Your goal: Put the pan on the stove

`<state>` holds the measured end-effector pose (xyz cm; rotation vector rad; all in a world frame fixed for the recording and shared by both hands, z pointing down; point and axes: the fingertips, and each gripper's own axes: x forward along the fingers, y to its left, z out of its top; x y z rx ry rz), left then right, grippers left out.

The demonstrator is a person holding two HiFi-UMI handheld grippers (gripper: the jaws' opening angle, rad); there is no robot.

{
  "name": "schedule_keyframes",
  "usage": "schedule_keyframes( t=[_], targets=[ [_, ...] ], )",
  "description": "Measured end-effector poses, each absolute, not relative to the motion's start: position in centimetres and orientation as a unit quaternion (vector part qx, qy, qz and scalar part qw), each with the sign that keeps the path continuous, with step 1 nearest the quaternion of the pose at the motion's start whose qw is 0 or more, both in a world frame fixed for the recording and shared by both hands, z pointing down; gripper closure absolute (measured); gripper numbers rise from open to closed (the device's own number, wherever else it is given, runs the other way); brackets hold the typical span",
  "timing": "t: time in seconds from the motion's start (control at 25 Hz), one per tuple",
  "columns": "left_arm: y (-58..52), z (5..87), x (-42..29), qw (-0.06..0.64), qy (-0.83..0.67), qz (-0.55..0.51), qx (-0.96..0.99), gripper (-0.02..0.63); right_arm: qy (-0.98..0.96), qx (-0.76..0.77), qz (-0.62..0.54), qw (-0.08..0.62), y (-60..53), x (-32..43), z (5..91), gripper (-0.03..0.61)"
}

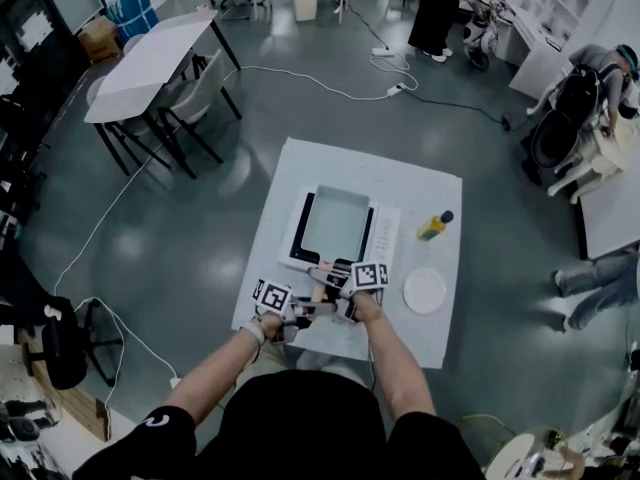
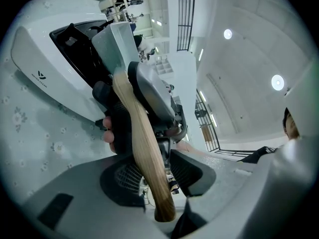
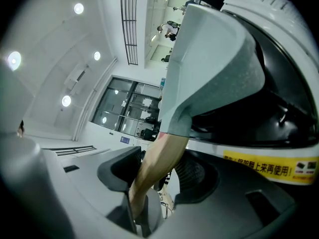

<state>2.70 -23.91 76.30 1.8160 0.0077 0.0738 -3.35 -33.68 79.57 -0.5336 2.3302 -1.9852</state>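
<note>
The pale grey rectangular pan (image 1: 335,223) sits on the black-topped white stove (image 1: 386,236) in the middle of the white worktop (image 1: 300,168). Its long axis runs up and down the frame, and its light wooden handle (image 2: 142,148) points down toward the person. The left gripper (image 2: 159,169) has its jaws spread around the handle's end without pinching it. The right gripper (image 3: 158,179) has its jaws spread around the handle nearer the pan, with a gap on one side. The stove lies near the worktop's left edge, with bare surface beyond it at the top. A yellow bottle (image 1: 434,226) and a white round plate (image 1: 425,290) stand to the right.
</note>
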Motion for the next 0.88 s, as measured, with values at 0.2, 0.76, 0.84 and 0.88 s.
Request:
schedule_keyframes(
  t=[0.2,0.76,0.84,0.88],
  targets=[
    [-23.7,76.0,2.7,0.624,0.009,0.033,0.781,0.466,0.769,-0.16,-0.618,0.029,-33.9,-3.6,78.8,0.362],
    [-23.3,76.5,1.2,0.577,0.011,0.068,0.814,0.394,0.787,-0.14,-0.598,0.057,-33.7,-2.7,77.3,0.331],
    [-23.5,76.5,0.6,0.573,0.004,0.065,0.817,0.391,0.815,-0.118,-0.563,0.076,-34.0,-2.5,76.0,0.33],
    [-23.6,76.4,0.3,0.575,0.001,0.059,0.816,0.391,0.805,-0.133,-0.574,0.07,-33.9,-1.9,76.3,0.33]
  ],
)
